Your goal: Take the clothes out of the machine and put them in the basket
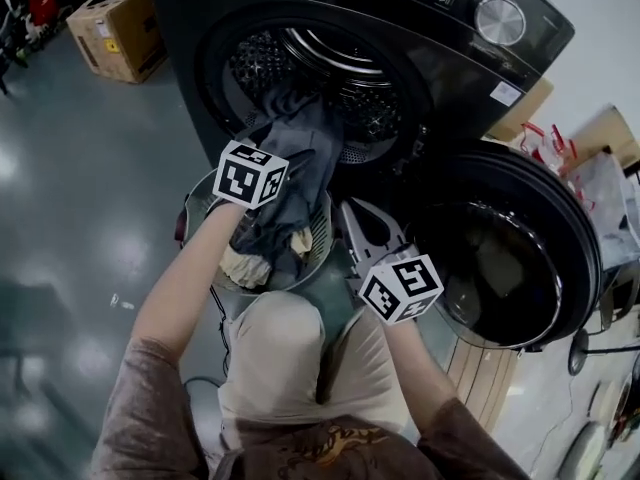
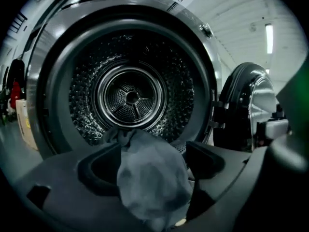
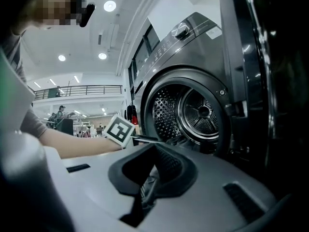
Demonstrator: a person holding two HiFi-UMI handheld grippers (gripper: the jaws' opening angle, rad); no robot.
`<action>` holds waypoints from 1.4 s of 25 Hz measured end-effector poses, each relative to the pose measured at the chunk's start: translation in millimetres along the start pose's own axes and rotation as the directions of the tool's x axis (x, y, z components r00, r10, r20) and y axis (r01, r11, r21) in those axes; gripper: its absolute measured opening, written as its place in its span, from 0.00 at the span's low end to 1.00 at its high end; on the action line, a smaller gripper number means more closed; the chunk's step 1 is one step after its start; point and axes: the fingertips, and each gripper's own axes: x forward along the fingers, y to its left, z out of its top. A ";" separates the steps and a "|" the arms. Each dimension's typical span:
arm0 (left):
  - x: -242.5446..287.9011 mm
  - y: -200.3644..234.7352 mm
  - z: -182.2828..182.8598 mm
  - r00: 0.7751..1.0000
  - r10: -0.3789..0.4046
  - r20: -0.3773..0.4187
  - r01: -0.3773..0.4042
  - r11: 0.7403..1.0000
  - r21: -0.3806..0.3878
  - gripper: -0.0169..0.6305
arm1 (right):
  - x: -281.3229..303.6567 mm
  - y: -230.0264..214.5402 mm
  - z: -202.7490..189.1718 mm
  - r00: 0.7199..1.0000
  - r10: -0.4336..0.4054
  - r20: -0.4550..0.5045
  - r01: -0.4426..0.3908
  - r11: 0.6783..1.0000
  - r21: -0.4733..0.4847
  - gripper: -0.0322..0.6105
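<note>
The dark washing machine's drum (image 1: 300, 68) stands open, its round door (image 1: 510, 258) swung out to the right. A dark grey garment (image 1: 305, 163) trails from the drum's lip down into the round basket (image 1: 322, 236) below it, where lighter clothes lie. My left gripper (image 1: 275, 193) is over the basket beside that garment. In the left gripper view its jaws (image 2: 150, 163) stand wide apart, open, with the grey garment (image 2: 149, 178) lying loose between them and the drum (image 2: 130, 98) ahead. My right gripper (image 1: 365, 233) hovers right of the basket, shut and empty (image 3: 145, 187), facing the drum (image 3: 198, 112).
A cardboard box (image 1: 115, 28) sits on the grey floor at the far left. Bags and clutter (image 1: 590, 178) crowd the right beyond the door, with wooden slats (image 1: 480, 368) under it. The person's knees (image 1: 280, 348) are close behind the basket.
</note>
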 end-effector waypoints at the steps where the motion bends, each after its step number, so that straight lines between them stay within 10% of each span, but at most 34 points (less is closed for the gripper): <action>1: 11.4 4.8 1.0 1.000 0.005 -0.008 -0.005 1.000 0.005 0.68 | -1.2 -1.4 -1.2 1.000 -0.007 -0.003 0.007 1.000 -0.001 0.05; 19: 122.9 40.9 -34.9 0.979 -0.005 -0.204 0.006 1.000 0.004 0.71 | -10.1 -27.3 -15.8 0.995 -0.086 -0.041 0.087 0.996 0.006 0.05; 28: 114.8 31.6 -33.5 0.979 0.002 -0.205 -0.007 1.000 -0.024 0.30 | -11.9 -22.7 -18.9 0.996 -0.078 -0.044 0.078 0.997 0.015 0.05; 35: 95.5 24.7 -32.8 0.984 -0.015 -0.179 0.002 0.997 -0.076 0.21 | -23.4 -25.6 -15.3 0.996 -0.087 -0.030 0.087 0.996 0.012 0.05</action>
